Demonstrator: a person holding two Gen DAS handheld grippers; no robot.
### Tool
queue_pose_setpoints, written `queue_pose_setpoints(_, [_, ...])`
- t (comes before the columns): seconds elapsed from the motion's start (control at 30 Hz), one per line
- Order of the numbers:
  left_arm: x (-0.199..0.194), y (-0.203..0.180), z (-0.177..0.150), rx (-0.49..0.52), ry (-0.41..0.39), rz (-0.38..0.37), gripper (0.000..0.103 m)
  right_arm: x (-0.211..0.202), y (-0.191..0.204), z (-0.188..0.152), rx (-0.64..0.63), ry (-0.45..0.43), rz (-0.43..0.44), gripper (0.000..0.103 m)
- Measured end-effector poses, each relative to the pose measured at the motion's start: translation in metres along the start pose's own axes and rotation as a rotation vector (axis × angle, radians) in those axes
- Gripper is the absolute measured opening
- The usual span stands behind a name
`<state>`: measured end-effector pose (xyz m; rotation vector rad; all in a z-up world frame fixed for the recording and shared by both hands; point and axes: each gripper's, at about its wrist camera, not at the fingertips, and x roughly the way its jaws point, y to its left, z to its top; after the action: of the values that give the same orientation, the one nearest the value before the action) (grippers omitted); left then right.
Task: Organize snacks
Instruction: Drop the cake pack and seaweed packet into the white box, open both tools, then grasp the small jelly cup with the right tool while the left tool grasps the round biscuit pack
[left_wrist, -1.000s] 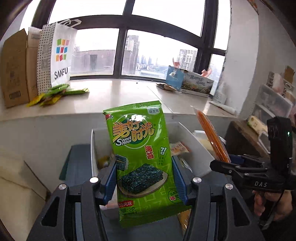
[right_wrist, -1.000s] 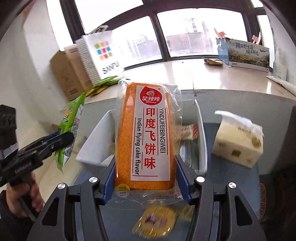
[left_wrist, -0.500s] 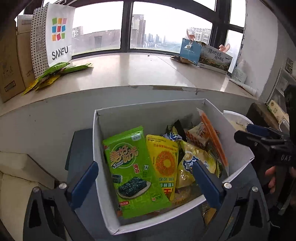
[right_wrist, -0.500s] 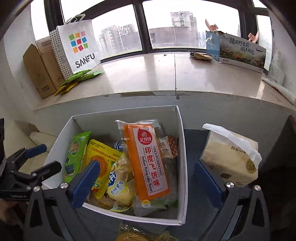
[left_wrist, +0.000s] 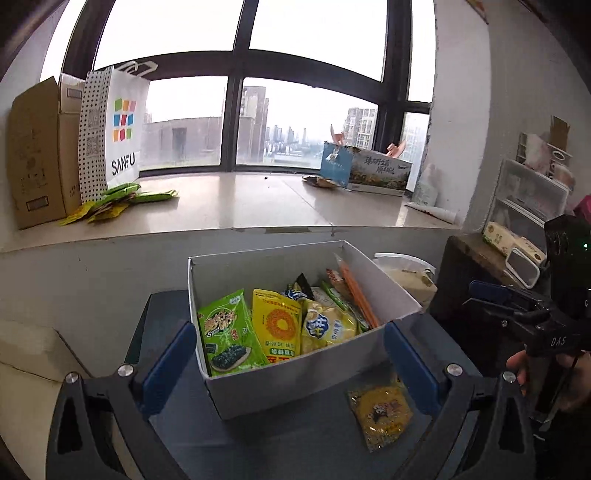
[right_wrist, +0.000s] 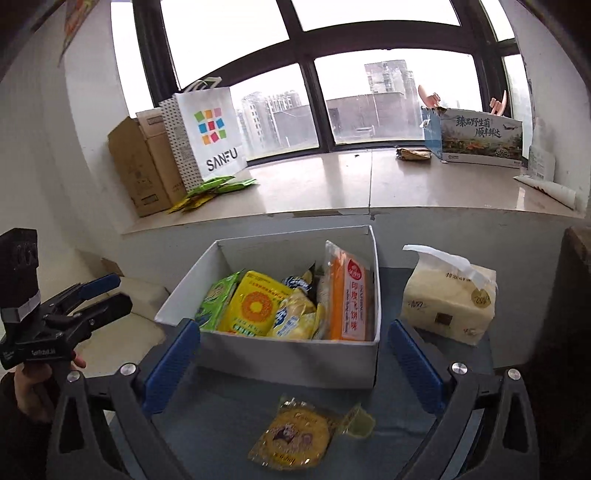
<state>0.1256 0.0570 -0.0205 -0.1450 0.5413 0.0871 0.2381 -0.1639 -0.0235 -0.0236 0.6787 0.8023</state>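
A white box (left_wrist: 295, 384) (right_wrist: 295, 360) stands on a dark blue table and holds several snack packs. The green seaweed pack (left_wrist: 231, 334) (right_wrist: 216, 301) leans at its left end. The orange flying-cake pack (right_wrist: 349, 299) (left_wrist: 356, 295) stands at its right end. A yellow pack (left_wrist: 277, 326) (right_wrist: 255, 304) sits between them. A small yellow cake packet (left_wrist: 380, 411) (right_wrist: 295, 437) lies on the table in front of the box. My left gripper (left_wrist: 290, 363) is open and empty, just in front of the box. My right gripper (right_wrist: 293, 363) is open and empty, also just in front of it.
A tissue pack (right_wrist: 448, 301) stands right of the box. On the window sill behind are a SANFU bag (right_wrist: 210, 134), cardboard boxes (right_wrist: 142, 171), green sachets (right_wrist: 214, 186) and a printed carton (right_wrist: 480, 138). Shelves (left_wrist: 528, 192) stand at the right.
Both grippers opened and let go of their packs, the seaweed pack and the orange cake pack, which now rest in the box. Both grippers then drew back from the box.
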Motion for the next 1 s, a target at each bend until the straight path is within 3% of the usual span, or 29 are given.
queue_pose_setpoints(0.2, [-0.048,-0.028,-0.039,0.012,-0.008,-0.049,0.103,-0.053,0.024,-0.058,-0.035,-0.052,-0.004,0.103])
queue_pose_setpoints(0.37, [-0.072,-0.039,-0.063,-0.069,0.016,-0.130,0.103,-0.083,0.031,-0.099,-0.031,-0.072,-0.022,0.103])
queue_pose_setpoints(0.47, [-0.080,-0.042,-0.071,-0.066,0.011,-0.121,0.103,-0.089,0.027,-0.113,-0.005,-0.057,-0.010,0.103])
queue_pose_setpoints(0.8, [-0.085,-0.033,-0.074,-0.097,-0.001,-0.108,0.103,-0.068,-0.001,-0.114,0.013,-0.039,-0.059,0.103])
queue_pose_setpoints(1.0, [-0.081,-0.036,-0.076,-0.084,0.013,-0.111,0.103,-0.008,-0.036,-0.105,0.033,0.080,-0.051,0.103])
